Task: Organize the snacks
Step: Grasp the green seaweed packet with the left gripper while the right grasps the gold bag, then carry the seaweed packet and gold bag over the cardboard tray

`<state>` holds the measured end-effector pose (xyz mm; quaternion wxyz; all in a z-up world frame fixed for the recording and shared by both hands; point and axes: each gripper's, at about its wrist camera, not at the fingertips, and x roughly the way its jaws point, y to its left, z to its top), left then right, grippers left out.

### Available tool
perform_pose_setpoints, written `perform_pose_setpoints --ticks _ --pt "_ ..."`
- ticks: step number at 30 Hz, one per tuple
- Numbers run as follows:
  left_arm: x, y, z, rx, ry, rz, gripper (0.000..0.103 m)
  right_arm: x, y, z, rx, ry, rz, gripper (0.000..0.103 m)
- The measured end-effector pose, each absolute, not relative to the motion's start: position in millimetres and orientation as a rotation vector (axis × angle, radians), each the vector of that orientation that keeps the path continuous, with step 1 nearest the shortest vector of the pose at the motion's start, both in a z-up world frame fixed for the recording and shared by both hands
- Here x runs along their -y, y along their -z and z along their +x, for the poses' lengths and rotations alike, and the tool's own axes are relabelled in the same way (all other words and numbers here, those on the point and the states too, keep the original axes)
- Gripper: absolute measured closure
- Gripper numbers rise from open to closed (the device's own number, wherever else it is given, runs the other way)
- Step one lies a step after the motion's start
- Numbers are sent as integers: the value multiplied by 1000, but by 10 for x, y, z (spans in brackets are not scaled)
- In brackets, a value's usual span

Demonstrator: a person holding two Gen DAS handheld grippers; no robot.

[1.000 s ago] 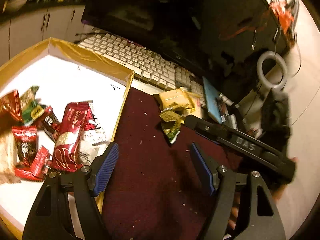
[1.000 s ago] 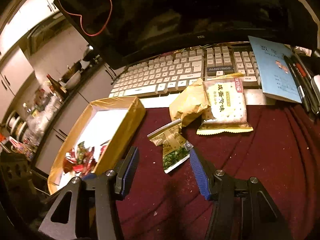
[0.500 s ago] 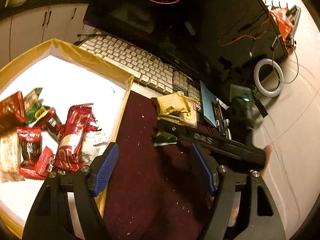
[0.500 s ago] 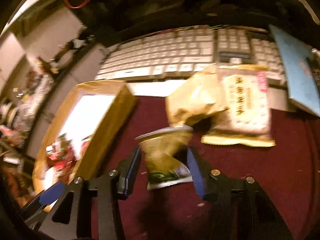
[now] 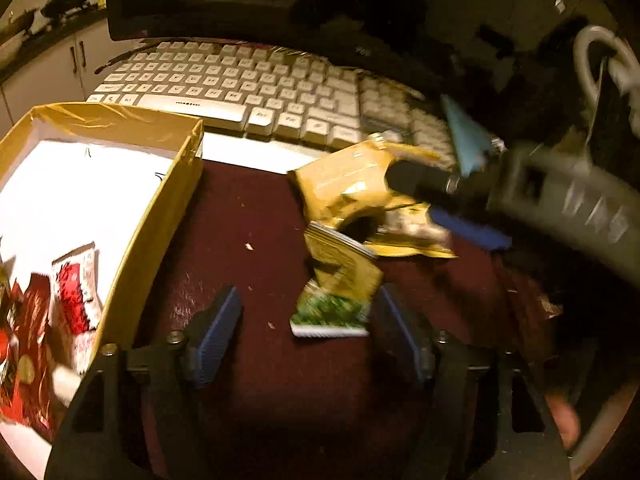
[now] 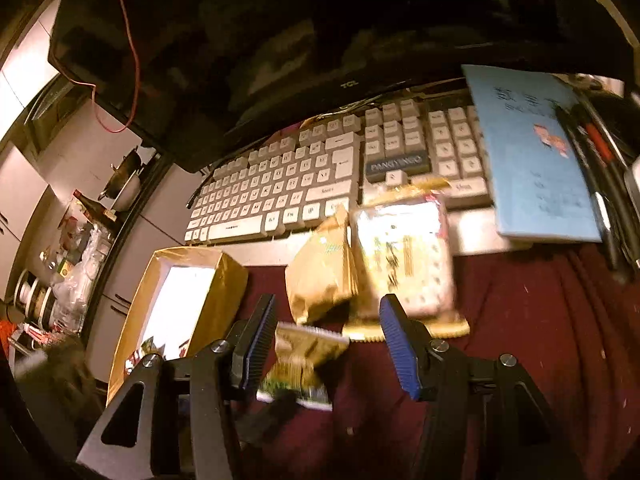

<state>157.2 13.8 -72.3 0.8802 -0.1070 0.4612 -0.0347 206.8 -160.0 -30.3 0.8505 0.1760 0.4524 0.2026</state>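
— Where could a gripper pass?
— Over the bare maroon cloth (image 5: 248, 216) between the gold box (image 5: 160, 216) wall and the snack packets.
— What blocks the far side?
— The keyboard (image 6: 304, 184), the monitor (image 6: 320, 40) just behind it, and the blue booklet (image 6: 532, 152) to the right.

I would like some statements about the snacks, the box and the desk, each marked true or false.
1. The green-and-gold packet lies on the dark red cloth. True.
2. The gold-edged box is empty. False: red wrappers lie inside.
3. The blue booklet rests partly on the keyboard. True.
4. The left gripper clamps the packet. False: its jaws are closing, not pressing it.
5. The keyboard is black. False: its keys are pale.
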Motion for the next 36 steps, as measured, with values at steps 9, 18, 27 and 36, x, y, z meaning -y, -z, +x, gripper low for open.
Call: perform_pose_setpoints --ticks 9,18,27,36 --pt "-32 718 1500 -883 78 -144 72 1267 379 2371 -979 -366 213 77" --pt "-292 658 1241 -852 125 -265 77 1283 268 2039 -898 -399 234 94" --pt "-664 288 593 -725 127 -383 79 1284 -41 1497 -775 -426 296 97" --pt "-890 26 277 -667 135 -423 79 1112 -318 1144 -692 -488 338 97"
